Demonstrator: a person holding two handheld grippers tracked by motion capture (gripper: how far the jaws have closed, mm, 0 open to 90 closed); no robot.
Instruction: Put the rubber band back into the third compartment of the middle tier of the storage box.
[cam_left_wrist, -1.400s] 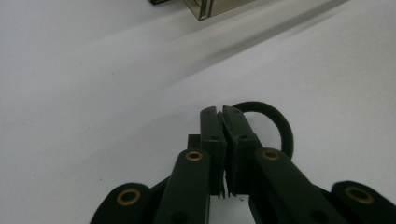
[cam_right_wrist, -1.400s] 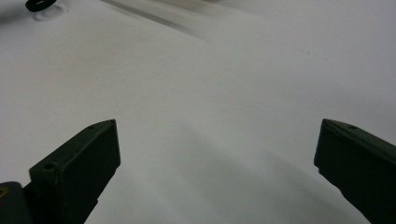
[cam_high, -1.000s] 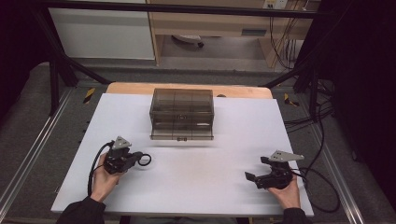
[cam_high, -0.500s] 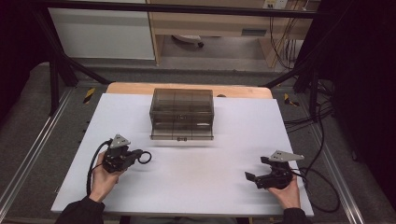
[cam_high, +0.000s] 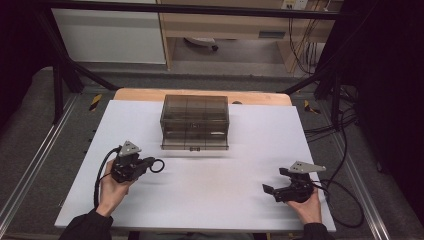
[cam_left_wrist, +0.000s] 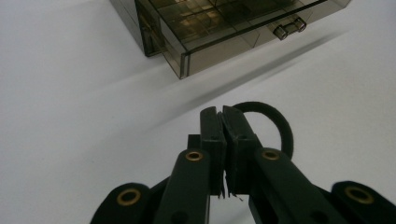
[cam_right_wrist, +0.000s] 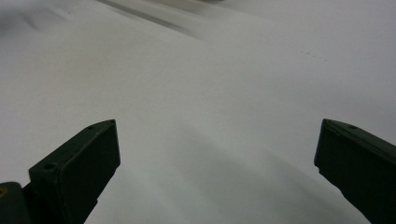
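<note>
A white desk (cam_high: 200, 195) stands over a grey floor, framed by dark metal rails, with a pale cabinet and a wooden shelf unit beyond its far edge at 12 o'clock. A strip of bare wood shows along the far side of the desk, and black cables trail over the floor at 3 o'clock.

Towards 12 o'clock on the white surface sits a smoky, see-through organiser box (cam_high: 195, 122) with drawers; its front faces the person, and small clear handles show on that lower front. In the left gripper view the box (cam_left_wrist: 219, 28) lies ahead of the gripper and slightly to 1 o'clock, apart from it.

The left gripper (cam_high: 147, 165) is at about 8 o'clock on the desk, held in the person's left hand (cam_high: 114, 187), pointing towards 3 o'clock. Its fingers (cam_left_wrist: 212, 135) are pressed together and pinch a black ring-shaped band (cam_left_wrist: 280, 128); the loop sticks out past the tips and curves round one side. In the high view the band (cam_high: 157, 165) hangs just off the tips, well short of the box, at roughly 7 o'clock from it.

The right gripper (cam_high: 272, 182) is at about 4 o'clock, in the person's right hand (cam_high: 307, 207), pointing towards 9 o'clock. Its fingers (cam_right_wrist: 88, 163) stand wide apart, with bare white desk between them, holding nothing
</note>
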